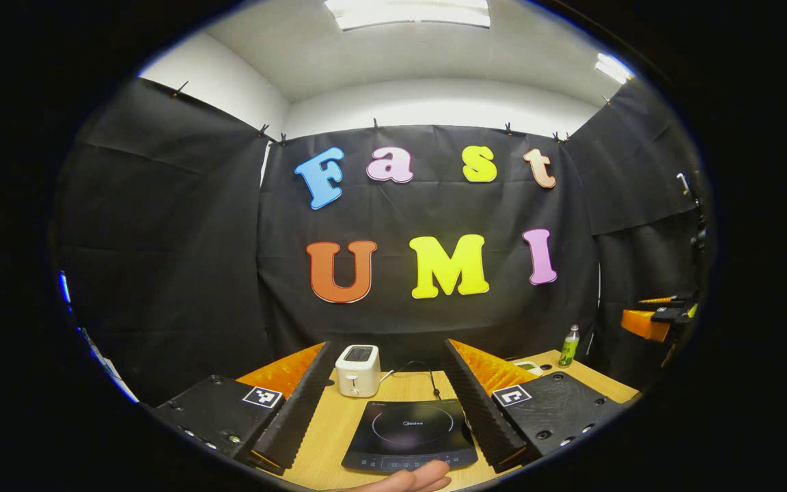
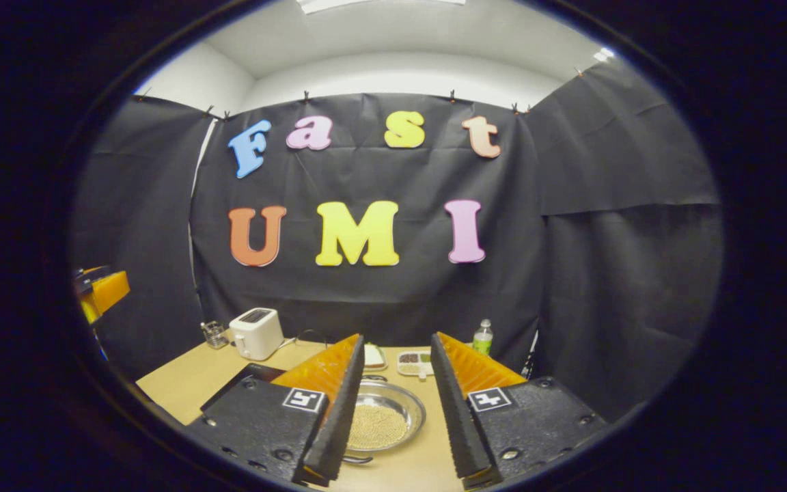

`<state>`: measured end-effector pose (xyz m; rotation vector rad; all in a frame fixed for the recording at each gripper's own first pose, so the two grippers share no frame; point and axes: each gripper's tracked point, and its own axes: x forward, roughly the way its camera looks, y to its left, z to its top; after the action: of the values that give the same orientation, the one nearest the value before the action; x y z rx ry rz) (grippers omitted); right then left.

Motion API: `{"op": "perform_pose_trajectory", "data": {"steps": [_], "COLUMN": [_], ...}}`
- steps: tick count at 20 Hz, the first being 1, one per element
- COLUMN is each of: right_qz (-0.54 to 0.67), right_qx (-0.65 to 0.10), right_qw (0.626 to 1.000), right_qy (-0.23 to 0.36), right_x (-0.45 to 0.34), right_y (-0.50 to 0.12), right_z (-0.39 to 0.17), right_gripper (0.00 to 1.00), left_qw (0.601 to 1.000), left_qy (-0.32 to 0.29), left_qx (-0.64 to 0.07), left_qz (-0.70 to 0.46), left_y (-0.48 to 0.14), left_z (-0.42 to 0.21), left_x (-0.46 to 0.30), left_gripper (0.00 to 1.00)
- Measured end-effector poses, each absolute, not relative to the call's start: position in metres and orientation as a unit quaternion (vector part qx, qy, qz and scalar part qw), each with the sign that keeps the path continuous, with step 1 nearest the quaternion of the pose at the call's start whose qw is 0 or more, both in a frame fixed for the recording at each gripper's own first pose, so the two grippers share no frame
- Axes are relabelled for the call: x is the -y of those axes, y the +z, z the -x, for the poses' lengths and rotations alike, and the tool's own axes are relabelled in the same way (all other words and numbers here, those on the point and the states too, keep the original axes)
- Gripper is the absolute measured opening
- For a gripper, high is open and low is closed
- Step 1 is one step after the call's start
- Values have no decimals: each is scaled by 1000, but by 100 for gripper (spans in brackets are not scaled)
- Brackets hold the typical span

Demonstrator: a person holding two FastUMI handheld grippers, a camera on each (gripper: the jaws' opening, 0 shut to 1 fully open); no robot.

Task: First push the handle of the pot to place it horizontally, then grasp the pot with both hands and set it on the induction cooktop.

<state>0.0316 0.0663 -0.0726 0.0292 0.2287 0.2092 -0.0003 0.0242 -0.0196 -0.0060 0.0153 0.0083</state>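
In the left gripper view, the left gripper hung above the wooden table with its two fingers spread wide and nothing between them. Between the fingers, at the back of the table, stood a white toaster, its cord trailing to the right. In front of the toaster lay the black induction cooktop, flat on the table with its glass top bare. A fingertip of a person's hand showed at the bottom edge, just before the cooktop's control strip. Farther right, near the wall, stood a small green bottle, and at the right edge the other gripper appeared, held well apart.

In the right gripper view, the toaster sat at the left rear of the table, with a small glass holder just beside it. The right gripper was also wide apart and held nothing. Between its fingers sat the pot, a shallow metal pan filled with small pale beads, to the right of the cooktop. Its handle peeked out at the near rim, beside the left finger; which way it ran could not be told. Behind the pot lay a small divided tray, and the bottle stood to its right.
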Motion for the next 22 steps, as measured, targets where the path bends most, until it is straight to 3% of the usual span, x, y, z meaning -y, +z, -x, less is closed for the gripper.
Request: {"op": "perform_pose_trajectory", "data": {"steps": [2, 3, 8, 9, 14, 22], "right_qz": [-11, -8, -19, -20, -17, 25], "right_qx": [-133, -144, -211, -222, -283, -400], "right_qw": [984, 981, 967, 965, 946, 897], "right_qy": [121, 129, 142, 139, 158, 188], "right_x": [-79, -86, -112, -114, -144, -179], "right_y": [-87, -95, -140, -150, -200, -301], "right_z": [-34, -36, -42, -44, -46, -30], "right_gripper": [41, 26, 0, 4, 0, 4], "left_qw": [1000, 1000, 1000, 1000, 1000, 999], "left_qy": [5, 5, 9, 9, 14, 46], "left_qx": [-6, -7, -11, -12, -21, -24], "left_qz": [0, 0, 4, 4, 0, 8], "left_y": [-22, -24, -32, -35, -46, -58], "left_z": [2, 4, 7, 6, 5, 6], "left_x": [-27, -27, -37, -38, -47, -69], "left_gripper": [96, 96, 96, 96, 96, 96]}}
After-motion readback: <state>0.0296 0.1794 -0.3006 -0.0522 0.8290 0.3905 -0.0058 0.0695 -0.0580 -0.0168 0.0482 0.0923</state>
